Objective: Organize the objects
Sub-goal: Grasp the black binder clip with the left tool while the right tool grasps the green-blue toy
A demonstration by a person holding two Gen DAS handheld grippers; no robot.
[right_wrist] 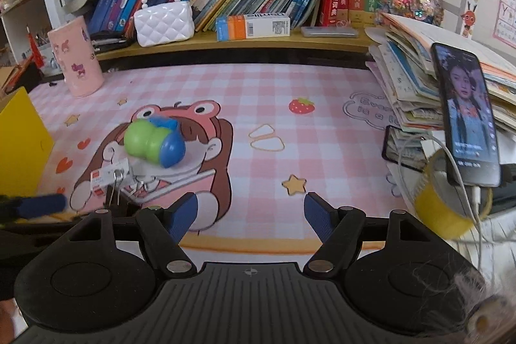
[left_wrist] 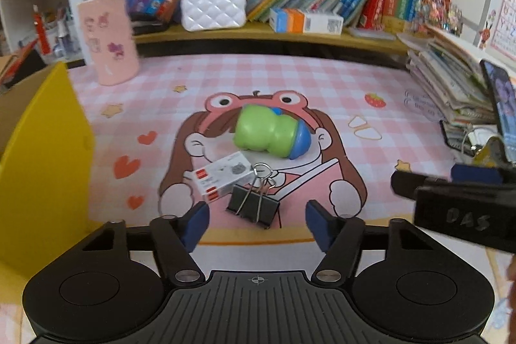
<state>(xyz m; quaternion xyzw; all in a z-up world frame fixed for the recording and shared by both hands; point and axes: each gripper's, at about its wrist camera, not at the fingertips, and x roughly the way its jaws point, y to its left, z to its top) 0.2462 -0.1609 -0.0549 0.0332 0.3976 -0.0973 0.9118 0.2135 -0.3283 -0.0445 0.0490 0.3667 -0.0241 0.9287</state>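
A green and blue squishy toy [left_wrist: 272,134] lies on the pink checked desk mat [left_wrist: 290,79]. In front of it lie a small white staple box [left_wrist: 221,179] and a black binder clip [left_wrist: 254,203]. My left gripper [left_wrist: 256,220] is open and empty, just short of the clip. The toy [right_wrist: 154,142], the box [right_wrist: 106,176] and the clip [right_wrist: 116,192] also show in the right wrist view, at the left. My right gripper [right_wrist: 250,216] is open and empty over the mat [right_wrist: 290,86], to the right of those objects. A yellow box [left_wrist: 42,157] stands at the left.
A pink pen holder [left_wrist: 108,37] stands at the back left. A shelf holds books and a white quilted purse [left_wrist: 213,7]. At the right are a stack of books [right_wrist: 419,79], a propped phone [right_wrist: 466,115] with a cable, and a yellow tape roll [right_wrist: 448,205].
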